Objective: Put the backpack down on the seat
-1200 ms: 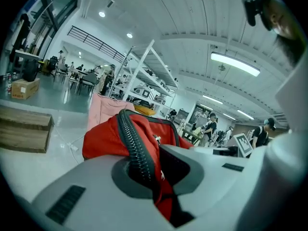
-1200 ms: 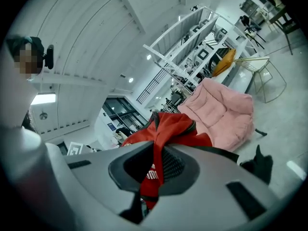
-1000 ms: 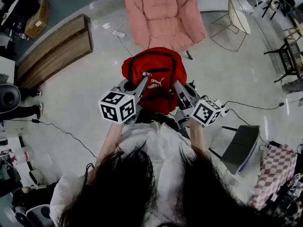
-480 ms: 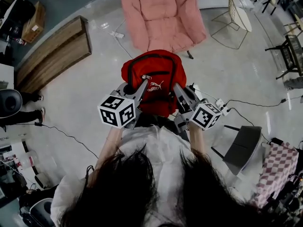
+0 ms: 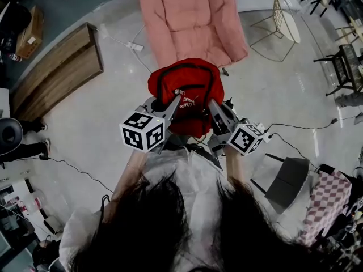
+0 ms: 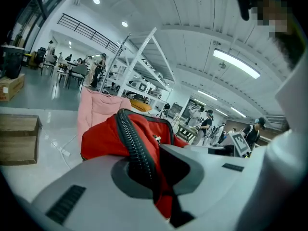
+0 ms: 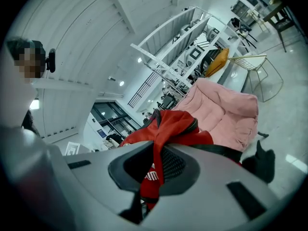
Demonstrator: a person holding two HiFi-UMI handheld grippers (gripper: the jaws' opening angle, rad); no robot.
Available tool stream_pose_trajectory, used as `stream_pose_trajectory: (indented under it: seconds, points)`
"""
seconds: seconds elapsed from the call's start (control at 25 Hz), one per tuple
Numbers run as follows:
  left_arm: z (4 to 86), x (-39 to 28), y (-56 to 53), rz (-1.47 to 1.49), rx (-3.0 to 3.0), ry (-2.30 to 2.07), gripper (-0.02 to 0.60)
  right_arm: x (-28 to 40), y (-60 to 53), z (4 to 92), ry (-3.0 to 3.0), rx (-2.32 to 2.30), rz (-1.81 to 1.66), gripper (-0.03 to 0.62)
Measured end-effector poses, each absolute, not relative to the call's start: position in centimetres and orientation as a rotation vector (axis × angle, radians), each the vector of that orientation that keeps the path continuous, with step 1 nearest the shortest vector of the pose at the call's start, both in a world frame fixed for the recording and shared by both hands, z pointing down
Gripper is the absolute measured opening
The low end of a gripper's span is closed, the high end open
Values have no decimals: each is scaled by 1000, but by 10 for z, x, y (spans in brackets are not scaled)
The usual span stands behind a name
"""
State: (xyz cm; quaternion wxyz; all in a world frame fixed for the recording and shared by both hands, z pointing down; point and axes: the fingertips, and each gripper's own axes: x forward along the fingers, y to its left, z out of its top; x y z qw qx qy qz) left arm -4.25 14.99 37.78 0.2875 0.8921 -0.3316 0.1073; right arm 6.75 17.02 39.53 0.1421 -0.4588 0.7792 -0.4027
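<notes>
Red backpack [image 5: 187, 86] nearer chair [image 5: 193, 16], over floor [image 5: 96, 115].

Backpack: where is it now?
Head view, centre: the red backpack hangs between the left gripper and right gripper, both shut on it, in front of the pink chair.

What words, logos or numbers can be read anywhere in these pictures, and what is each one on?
"UM": seemingly part of a white brand word on the red backpack, seen in the right gripper view; the rest is hidden.
White logo on the backpack's front, head view: a leaping-animal mark, any lettering too small to read.
Marker cubes: black-and-white square patterns only, no letters.
Nothing else is legible.
</notes>
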Motion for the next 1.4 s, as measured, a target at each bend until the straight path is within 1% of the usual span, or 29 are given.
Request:
stream_pose_trajectory:
  seconds: [0.4,0.6,0.88,1.16,1.4]
  points:
    - [363,-65,66,274,2463,-796,43,42,84,380,2209,-1423,-1100,41]
    - [360,-79,40,283,2487,-783,44,27,65,382,2197,-1424,-1111,43]
    - [369,-82,16,282,2456,-802,44,24,40,386,2219,-1440,-1166,43]
    - [382,-76,-9,291,2415,-840,44,32,11,399,2246,-1395,-1200,43]
    - [398,-52,-60,341,2385,-873,44,56,-41,418,2242,-1364,-1252,42]
